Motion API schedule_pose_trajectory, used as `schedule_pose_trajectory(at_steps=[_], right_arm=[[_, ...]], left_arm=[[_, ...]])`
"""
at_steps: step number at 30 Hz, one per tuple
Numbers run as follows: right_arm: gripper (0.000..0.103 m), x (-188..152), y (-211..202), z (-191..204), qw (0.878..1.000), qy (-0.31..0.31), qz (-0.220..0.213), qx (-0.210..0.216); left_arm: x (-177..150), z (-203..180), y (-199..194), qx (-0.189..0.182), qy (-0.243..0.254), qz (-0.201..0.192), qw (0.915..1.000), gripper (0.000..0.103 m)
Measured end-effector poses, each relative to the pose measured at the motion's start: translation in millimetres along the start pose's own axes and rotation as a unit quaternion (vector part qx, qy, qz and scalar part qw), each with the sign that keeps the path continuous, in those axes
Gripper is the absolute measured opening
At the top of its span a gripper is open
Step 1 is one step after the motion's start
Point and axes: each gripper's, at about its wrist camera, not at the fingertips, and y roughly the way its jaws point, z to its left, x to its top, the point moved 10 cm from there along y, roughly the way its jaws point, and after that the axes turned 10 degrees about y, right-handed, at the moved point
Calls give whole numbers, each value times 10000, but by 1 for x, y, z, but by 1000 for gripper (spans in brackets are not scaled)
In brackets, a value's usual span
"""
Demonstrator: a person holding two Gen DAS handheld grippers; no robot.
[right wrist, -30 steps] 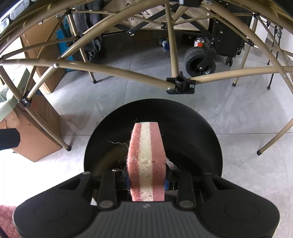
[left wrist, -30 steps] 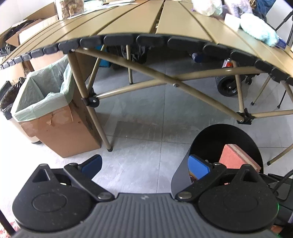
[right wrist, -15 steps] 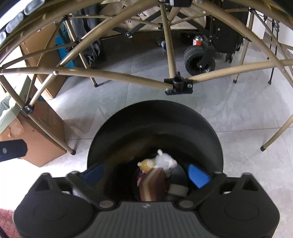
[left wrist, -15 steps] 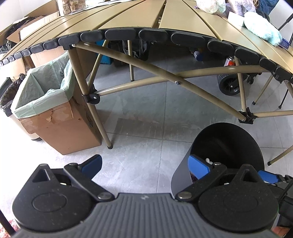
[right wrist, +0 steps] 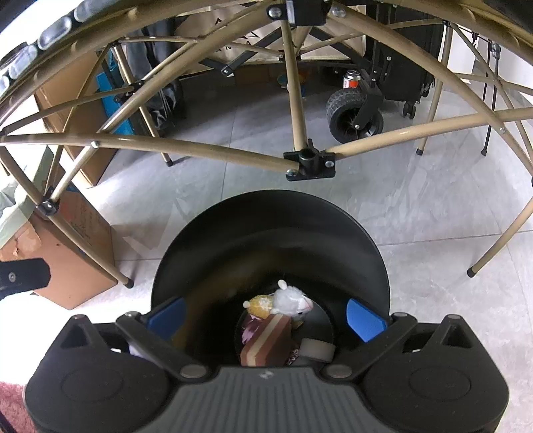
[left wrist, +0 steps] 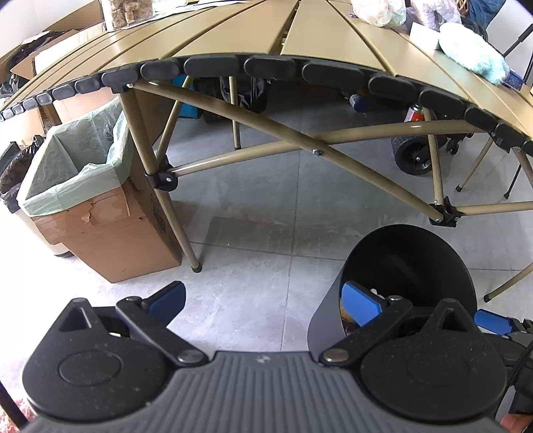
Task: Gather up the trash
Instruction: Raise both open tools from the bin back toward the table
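A black bin (right wrist: 269, 213) stands on the floor under the table's edge. My right gripper (right wrist: 265, 318) hangs over its mouth, open wide with nothing between its blue pads. At the bottom of the bin lie a pink-and-white sponge (right wrist: 266, 343), a white fluffy scrap (right wrist: 291, 301), a yellow piece (right wrist: 260, 304) and a pale ring (right wrist: 316, 348). In the left wrist view my left gripper (left wrist: 263, 298) is open and empty beside the bin (left wrist: 409, 259). Its right pad (left wrist: 359, 299) sits over the bin's left rim. One blue pad of the right gripper (left wrist: 493, 321) shows at the bin's right.
A tan folding table (left wrist: 233, 30) spans the top, with crossed leg tubes (left wrist: 333, 156) below. One leg's foot (left wrist: 196, 266) stands beside a cardboard box with a green liner (left wrist: 76, 166). A light-blue fluffy item (left wrist: 473, 60) lies on the table. A black cart wheel (right wrist: 353, 113) is behind.
My right gripper has opened and let go of the pink-and-white sponge, which now lies at the bottom of the black bin. The left gripper has stayed put.
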Motion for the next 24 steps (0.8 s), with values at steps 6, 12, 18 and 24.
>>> schedule_pose_trajectory(at_steps=[6,12,18,24], right_arm=[[103,7,-16,-1,9998,-59,-202,53],[103,15,-36,-1,9990,-112,-411,129],[103,26,-63,-4,9969,-105,-730,258],[103,35,-93,-10,9935,-18,-1042,452]], left_arm=[[4,-1,-8,-92,-40,-127,9999,102],[10,-2,-19,-170,-106,-325,9993,102],[18,-8,-33,-298,-125,-594,9977,102],[27,-9,-54,-310,-200,-1007,9942,103]])
